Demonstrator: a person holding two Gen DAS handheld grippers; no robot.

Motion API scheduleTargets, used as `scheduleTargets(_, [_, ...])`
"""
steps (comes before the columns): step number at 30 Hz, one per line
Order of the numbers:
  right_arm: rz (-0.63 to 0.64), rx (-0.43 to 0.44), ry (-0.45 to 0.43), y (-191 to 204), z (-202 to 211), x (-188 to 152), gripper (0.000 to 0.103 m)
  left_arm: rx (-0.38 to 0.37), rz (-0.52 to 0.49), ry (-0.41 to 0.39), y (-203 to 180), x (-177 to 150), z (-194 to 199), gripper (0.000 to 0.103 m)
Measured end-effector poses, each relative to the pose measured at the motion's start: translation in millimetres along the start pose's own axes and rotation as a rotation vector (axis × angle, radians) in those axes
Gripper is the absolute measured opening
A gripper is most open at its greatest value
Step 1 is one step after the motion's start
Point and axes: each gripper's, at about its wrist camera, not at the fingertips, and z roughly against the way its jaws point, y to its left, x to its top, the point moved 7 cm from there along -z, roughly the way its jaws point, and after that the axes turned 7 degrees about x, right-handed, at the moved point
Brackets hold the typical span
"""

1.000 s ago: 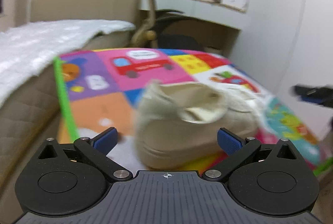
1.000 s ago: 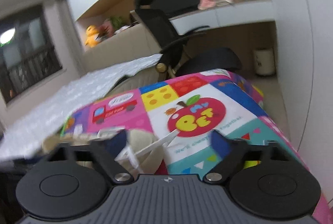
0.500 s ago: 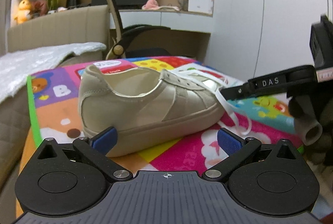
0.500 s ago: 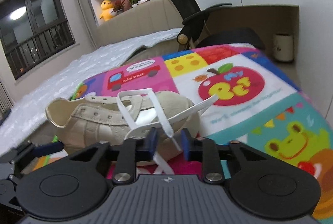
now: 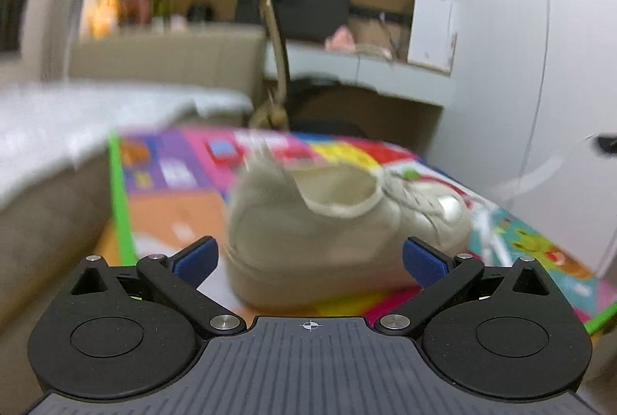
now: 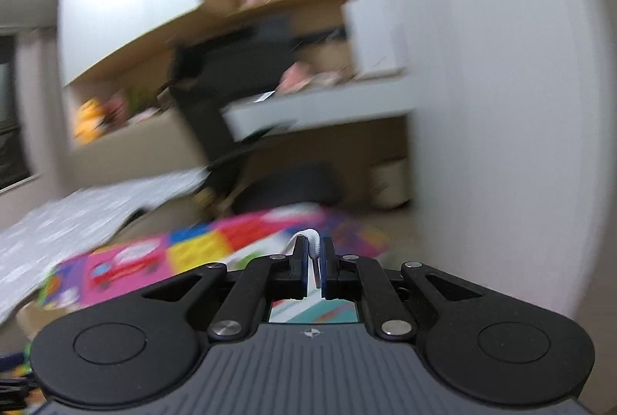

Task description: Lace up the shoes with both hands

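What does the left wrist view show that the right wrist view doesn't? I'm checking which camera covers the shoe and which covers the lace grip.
Only the left wrist view shows the beige shoe lying ahead of the open left gripper, with nothing between its pads.

Only the right wrist view shows the right gripper shut on the white lace; the shoe is out of its frame.

Both show the colourful play mat, the desk chair and the shelves behind, all blurred.

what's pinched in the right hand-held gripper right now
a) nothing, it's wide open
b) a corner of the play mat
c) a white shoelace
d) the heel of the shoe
c: in the right wrist view the right hand-held gripper has its blue pads closed on a white shoelace that loops out above them.
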Motion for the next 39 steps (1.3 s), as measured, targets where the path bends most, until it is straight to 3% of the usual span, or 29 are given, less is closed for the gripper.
scheduleTargets(3, [-0.050, 0.063, 0.041, -4.9, 9.2, 0.3, 0.005, -0.017, -0.025, 0.006, -4.6, 1.0, -6.0, 0.103])
scheduleTargets(7, [-0.032, 0.268, 0.237, 31.6, -10.0, -35.5, 0.009, -0.029, 0.011, 0.062, -8.9, -3.3, -19.8, 0.103])
scheduleTargets(10, [0.069, 0.349, 0.333, 67.0, -22.5, -67.0, 0.025, -0.024, 0.001, 0.088, -10.1, -4.8, -24.7, 0.103])
scheduleTargets(13, [0.118, 0.368, 0.369, 86.0, -32.3, -85.0, 0.032, -0.007, -0.063, 0.074, -12.9, -3.7, -20.4, 0.103])
scheduleTargets(17, [0.125, 0.343, 0.406, 88.1, -50.0, -98.4, 0.042, 0.083, -0.284, -0.111, -29.4, 14.6, 9.8, 0.103])
scheduleTargets(19, [0.125, 0.316, 0.420, 81.9, -61.4, -103.4, 0.048, 0.064, -0.435, -0.197, -48.1, 21.7, 24.6, 0.103])
scheduleTargets(20, [0.114, 0.303, 0.434, 79.1, -67.1, -106.9, 0.048, 0.052, -0.521, -0.199, -58.2, 21.1, 24.4, 0.103])
scheduleTargets(22, [0.072, 0.289, 0.464, 71.9, -74.1, -117.9, 0.048, 0.023, -0.634, -0.164, -72.0, 16.4, 15.2, 0.103])
scheduleTargets(27, [-0.032, 0.313, 0.444, 59.3, -70.3, -131.6, 0.052, -0.042, -0.720, -0.024, -86.3, 0.8, -16.8, 0.103])
scheduleTargets(32, [-0.064, 0.350, 0.428, 54.4, -66.1, -132.1, 0.053, 0.021, -0.968, 0.021, -99.8, -19.6, -50.8, 0.103])
scheduleTargets(36, [-0.038, 0.361, 0.431, 60.1, -62.7, -130.1, 0.053, 0.006, -0.954, 0.066, -96.5, -20.9, -67.7, 0.103])
scheduleTargets(39, [0.049, 0.396, 0.418, 76.2, -52.8, -129.9, 0.053, 0.030, -0.931, 0.043, -90.2, -18.5, -69.9, 0.103])
